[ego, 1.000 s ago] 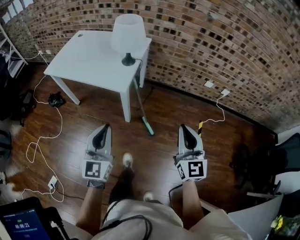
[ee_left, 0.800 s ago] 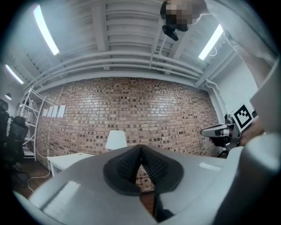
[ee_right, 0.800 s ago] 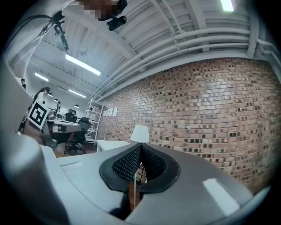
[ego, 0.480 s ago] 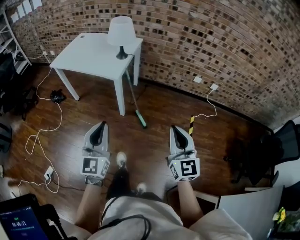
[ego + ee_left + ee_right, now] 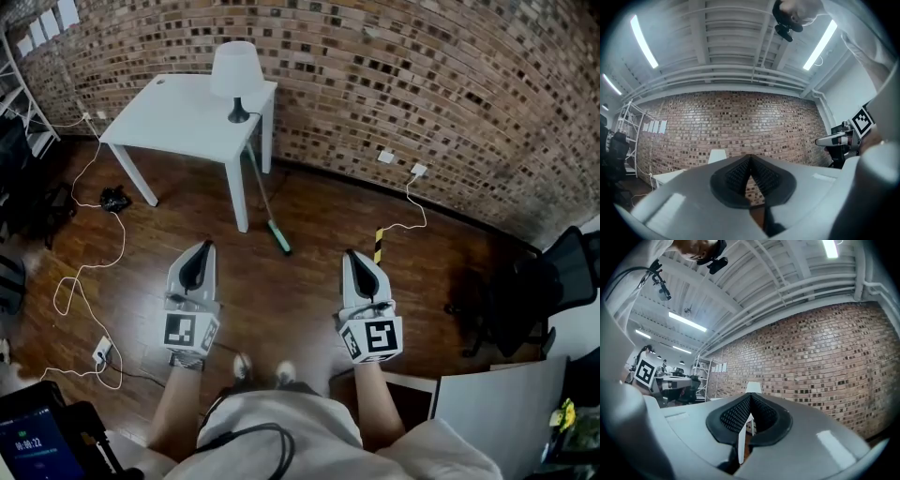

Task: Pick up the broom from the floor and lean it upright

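Observation:
The broom (image 5: 260, 192) stands tilted, its thin handle leaning on the near corner of the white table (image 5: 178, 122) and its green head (image 5: 279, 237) resting on the wood floor. My left gripper (image 5: 204, 247) and right gripper (image 5: 350, 254) hover side by side well short of it, both shut and holding nothing. In the left gripper view the dark pads (image 5: 740, 176) meet at the gripper's (image 5: 750, 161) tip, facing the brick wall. The right gripper view shows the same at that gripper (image 5: 750, 400), with a white table leg (image 5: 742, 439) visible beyond it.
A white lamp (image 5: 234, 70) stands on the table by the wall. White cables and a power strip (image 5: 101, 353) lie on the floor at left, a black bundle (image 5: 114, 199) near the table leg. A yellow-black striped piece (image 5: 379, 246) and a black chair (image 5: 525, 300) are at right.
The person has stepped back from the table, so table and broom sit farther off. Both grippers went along, still shut and empty. The broom has not moved.

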